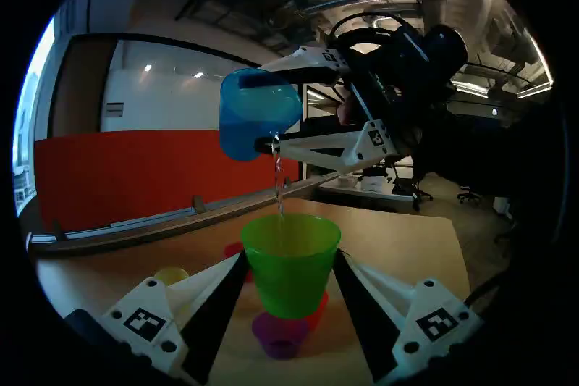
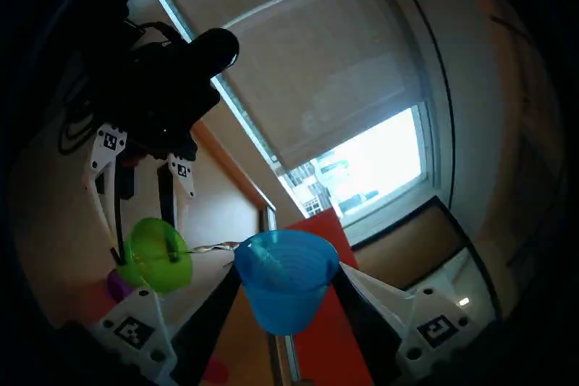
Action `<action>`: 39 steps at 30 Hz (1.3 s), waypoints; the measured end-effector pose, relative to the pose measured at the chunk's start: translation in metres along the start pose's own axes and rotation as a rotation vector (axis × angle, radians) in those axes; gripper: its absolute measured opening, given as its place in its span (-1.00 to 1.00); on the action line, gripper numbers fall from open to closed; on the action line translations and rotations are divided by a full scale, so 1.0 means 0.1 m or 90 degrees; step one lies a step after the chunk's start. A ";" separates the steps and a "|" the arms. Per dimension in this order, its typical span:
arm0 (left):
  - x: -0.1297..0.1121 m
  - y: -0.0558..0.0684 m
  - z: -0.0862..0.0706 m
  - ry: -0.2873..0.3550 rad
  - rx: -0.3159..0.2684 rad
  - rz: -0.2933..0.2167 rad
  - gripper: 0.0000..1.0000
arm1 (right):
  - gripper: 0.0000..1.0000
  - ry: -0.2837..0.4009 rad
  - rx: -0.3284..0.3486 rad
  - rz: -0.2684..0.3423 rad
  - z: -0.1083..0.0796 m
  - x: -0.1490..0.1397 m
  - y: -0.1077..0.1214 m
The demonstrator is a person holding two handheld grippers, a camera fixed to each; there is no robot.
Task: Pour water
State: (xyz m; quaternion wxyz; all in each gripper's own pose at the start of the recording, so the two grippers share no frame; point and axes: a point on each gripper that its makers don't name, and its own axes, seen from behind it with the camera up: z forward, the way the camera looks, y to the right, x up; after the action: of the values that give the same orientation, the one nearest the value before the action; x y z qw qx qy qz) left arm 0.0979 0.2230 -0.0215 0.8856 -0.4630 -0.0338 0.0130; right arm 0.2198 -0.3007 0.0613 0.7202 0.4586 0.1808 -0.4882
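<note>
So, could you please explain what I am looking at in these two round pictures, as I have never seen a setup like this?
There is no robot here. A person holds a two-finger gripper in each hand, and each gripper carries a wide-angle camera that looks forward along its own fingers.

The left gripper view is taken from the left gripper, whose white and black fingers at the bottom clamp a green cup. Above it, the other gripper holds a tilted blue cup, and a thin stream of water falls from it into the green one.

The right gripper view is taken from the right gripper. It shows the blue cup between its fingers and the green cup off to the left.

Below, on the wooden table, are a small purple cup and a yellow cup.
</note>
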 end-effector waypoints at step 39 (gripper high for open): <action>-0.01 0.00 -0.02 -0.002 -0.001 0.000 0.67 | 0.81 -0.006 -0.004 -0.044 -0.02 0.02 0.01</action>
State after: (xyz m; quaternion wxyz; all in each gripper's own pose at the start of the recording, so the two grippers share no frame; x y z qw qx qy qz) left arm 0.0975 0.2217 -0.0224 0.8851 -0.4639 -0.0353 0.0136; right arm 0.2221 -0.3001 0.0600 0.7051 0.4474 0.1950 -0.5144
